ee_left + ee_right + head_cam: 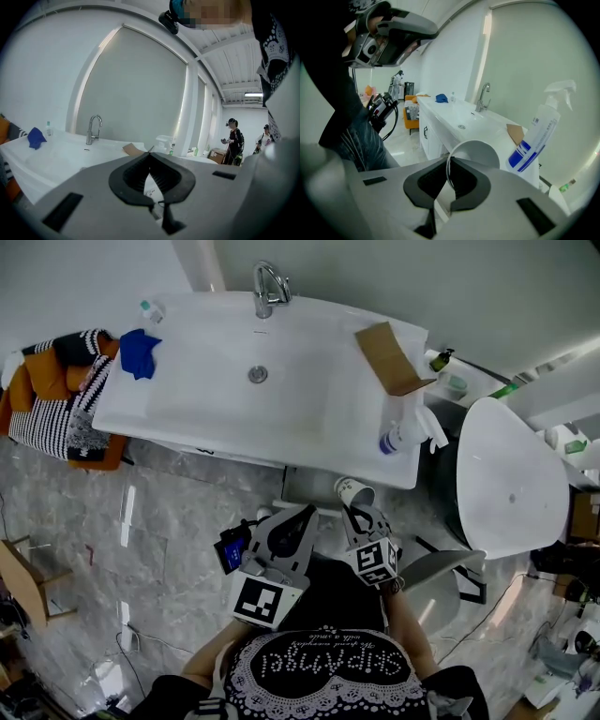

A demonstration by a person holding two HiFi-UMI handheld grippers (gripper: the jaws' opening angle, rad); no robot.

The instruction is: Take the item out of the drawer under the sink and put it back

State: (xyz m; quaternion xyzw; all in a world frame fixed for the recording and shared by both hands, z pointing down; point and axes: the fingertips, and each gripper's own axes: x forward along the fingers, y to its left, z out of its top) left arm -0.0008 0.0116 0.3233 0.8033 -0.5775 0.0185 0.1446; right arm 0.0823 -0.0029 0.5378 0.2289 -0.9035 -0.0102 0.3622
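A white paper cup (354, 492) hangs just below the front edge of the white sink counter (187, 399), its mouth facing up and toward the basin. My right gripper (362, 515) is shut on the cup's rim; in the right gripper view the thin rim (449, 166) runs between the jaws and the cup (478, 152) sticks out beyond them. Beside it to the left, my left gripper (298, 518) is shut with nothing between its jaws (150, 157). The cabinet under the sink (425, 132) shows a dark handle; from above it is mostly hidden.
On the counter stand a spray bottle (405, 434), a piece of cardboard (389, 357), a blue cloth (139, 352) and a faucet (269, 287). A white toilet (506, 474) is at the right. A chair with striped fabric (56, 399) is at the left. Two people (233, 140) stand far off.
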